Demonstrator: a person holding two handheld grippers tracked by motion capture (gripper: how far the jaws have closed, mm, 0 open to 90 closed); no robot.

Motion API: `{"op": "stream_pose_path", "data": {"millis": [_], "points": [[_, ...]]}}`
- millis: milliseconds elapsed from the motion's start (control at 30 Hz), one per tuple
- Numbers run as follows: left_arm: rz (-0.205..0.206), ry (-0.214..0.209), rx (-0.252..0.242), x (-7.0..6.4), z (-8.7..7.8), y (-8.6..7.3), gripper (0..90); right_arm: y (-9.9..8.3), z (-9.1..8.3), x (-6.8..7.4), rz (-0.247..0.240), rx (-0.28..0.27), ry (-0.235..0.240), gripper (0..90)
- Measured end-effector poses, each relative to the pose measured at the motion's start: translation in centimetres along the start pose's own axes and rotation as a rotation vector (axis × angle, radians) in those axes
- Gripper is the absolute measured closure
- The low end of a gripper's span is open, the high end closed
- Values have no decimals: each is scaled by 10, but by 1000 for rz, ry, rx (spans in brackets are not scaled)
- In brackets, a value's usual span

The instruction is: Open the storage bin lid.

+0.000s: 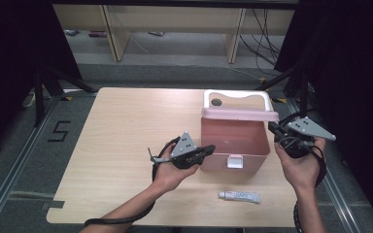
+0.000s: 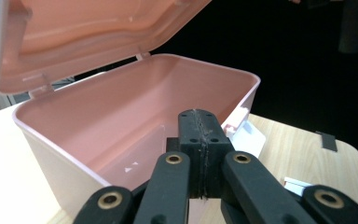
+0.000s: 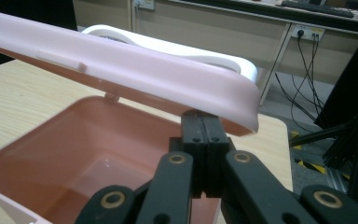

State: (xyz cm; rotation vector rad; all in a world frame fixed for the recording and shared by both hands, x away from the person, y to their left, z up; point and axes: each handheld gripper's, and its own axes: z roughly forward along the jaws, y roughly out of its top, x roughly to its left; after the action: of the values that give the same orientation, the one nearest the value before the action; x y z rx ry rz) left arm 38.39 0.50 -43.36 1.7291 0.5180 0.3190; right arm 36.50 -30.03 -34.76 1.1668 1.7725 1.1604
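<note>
Pink rectangular plastic box [image 1: 233,138] on wooden table [image 1: 121,145], hinged lid [image 1: 239,114] raised. Left tongs [image 1: 209,148] closed, empty, at box's left wall; right tongs [image 1: 273,128] closed, empty, under lid's right edge. White tube [image 1: 239,195] near box front.

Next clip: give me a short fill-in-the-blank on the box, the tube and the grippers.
1. The pink box has its lid ____.
2. Inside, the box is ____.
3. The white tube lies on the ____, in front of the box.
4. The left gripper has its fingers pressed ____.

Missing words: open; empty; table; together
</note>
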Motion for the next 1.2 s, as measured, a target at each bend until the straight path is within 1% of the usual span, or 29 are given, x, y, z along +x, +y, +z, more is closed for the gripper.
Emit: {"op": "stream_pose_path", "data": {"millis": [33, 67, 100, 133, 167, 200, 233, 300, 333, 400, 433, 500, 533, 600, 633, 667, 700, 733, 767, 833, 867, 900, 933, 967, 1067, 1100, 1133, 1167, 1200], "points": [[-6, 5, -2, -1, 1, 0, 893, 0, 0, 0, -8, -7, -14, 900], [-7, 7, -2, -3, 2, 1, 893, 1, 0, 0, -1, -15, -18, 900], [-15, 2, -9, -7, 5, 2, 893, 1, 1, -1, -22, -17, -14, 900], [-15, 2, -9, -7, 5, 2, 893, 1, 1, -1, -22, -17, -14, 900], [-1, -8, -11, -12, 8, 4, 893, 2, 1, 0, -7, -1, -10, 900], [16, -25, -15, -16, 11, 5, 893, 2, 1, 0, -7, -1, -10, 900], [31, -53, -9, -24, 18, 6, 893, 3, 2, -2, -14, -21, -16, 900], [34, -73, -2, -28, 24, 5, 893, 4, 2, -2, -10, -6, -5, 900], [34, -73, -2, -28, 24, 5, 892, 4, 2, -1, 3, -2, -2, 900], [26, -78, 6, -30, 29, 0, 893, 4, 3, 0, 13, -6, -4, 900], [26, -78, 5, -29, 30, -2, 892, 5, 3, -3, -12, -9, -3, 900], [26, -75, 14, -29, 30, -3, 891, 6, 4, -4, -22, -17, -2, 900], [27, -74, 16, -29, 30, -4, 890, 7, 3, -2, 1, -3, -8, 900], [28, -80, 14, -30, 30, -4, 888, 8, 5, -3, -3, -14, -12, 900], [28, -80, 14, -30, 30, -4, 887, 8, 5, -3, -1, -10, -8, 900], [41, -93, 2, -33, 33, -4, 886, 9, 6, -4, -5, -15, -12, 900], [41, -93, 2, -33, 33, -4, 886, 9, 7, -4, -10, -23, -15, 900], [55, -97, 10, -34, 35, -4, 886, 9, 7, -4, -10, -23, -15, 900], [61, -101, 9, -35, 37, -4, 885, 10, 7, -3, 0, -19, -16, 900], [64, -109, 12, -36, 41, -6, 886, 11, 9, -4, -7, -21, -16, 900], [65, -112, 14, -36, 43, -7, 885, 11, 9, -4, -2, -16, -9, 900], [77, -109, 20, -36, 46, -9, 887, 12, 11, -3, 2, -17, -9, 900], [77, -109, 20, -36, 46, -9, 888, 12, 11, -3, 1, -17, -6, 900], [87, -107, 25, -36, 49, -11, 888, 12, 12, -4, -6, -15, -7, 900], [88, -106, 30, -36, 52, -13, 890, 13, 12, -4, 3, -12, -11, 900], [88, -106, 30, -36, 52, -13, 890, 14, 13, -6, -22, -19, -12, 900], [107, -113, 35, -36, 54, -14, 890, 14, 13, -5, -13, -15, -12, 900], [107, -113, 35, -36, 54, -14, 890, 15, 14, -5, -4, -25, -16, 900], [110, -112, 46, -37, 55, -14, 890, 15, 13, -5, 2, -18, -15, 900]]}}
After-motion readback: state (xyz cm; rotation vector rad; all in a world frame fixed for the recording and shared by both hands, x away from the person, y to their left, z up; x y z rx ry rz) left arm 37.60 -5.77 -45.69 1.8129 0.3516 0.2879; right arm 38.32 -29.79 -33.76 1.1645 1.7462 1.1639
